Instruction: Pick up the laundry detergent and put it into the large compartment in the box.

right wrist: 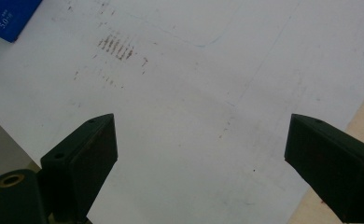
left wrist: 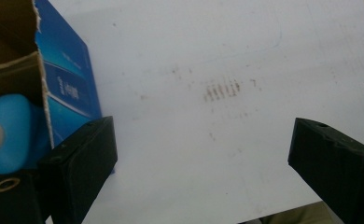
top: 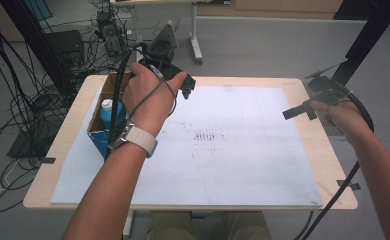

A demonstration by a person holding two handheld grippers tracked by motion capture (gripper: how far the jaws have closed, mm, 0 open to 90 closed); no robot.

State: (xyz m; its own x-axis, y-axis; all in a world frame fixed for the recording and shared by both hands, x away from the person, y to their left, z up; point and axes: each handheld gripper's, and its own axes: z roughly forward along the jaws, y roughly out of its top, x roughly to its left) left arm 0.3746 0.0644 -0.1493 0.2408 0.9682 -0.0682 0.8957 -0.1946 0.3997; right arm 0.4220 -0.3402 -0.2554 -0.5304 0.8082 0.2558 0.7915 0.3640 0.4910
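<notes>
An open blue cardboard box (top: 97, 131) stands on the left part of the white mat (top: 243, 165). A blue bottle with a white cap (top: 106, 107) sits inside it. My left gripper (top: 185, 86) is held over the mat just right of the box's far end, jaws wide apart and empty. In the left gripper view the box (left wrist: 68, 88) and bottle (left wrist: 12, 130) lie beside the left jaw, and my left gripper (left wrist: 203, 137) looks down on bare mat. My right gripper (top: 299, 112) hovers open at the mat's right edge; my right gripper (right wrist: 199, 135) holds nothing.
A patch of brown marks (top: 205, 136) stains the middle of the mat. The wooden table (top: 333, 150) shows as a rim around the mat. Cables and equipment (top: 28, 100) crowd the floor at the left, and another table's leg (top: 196, 45) stands behind.
</notes>
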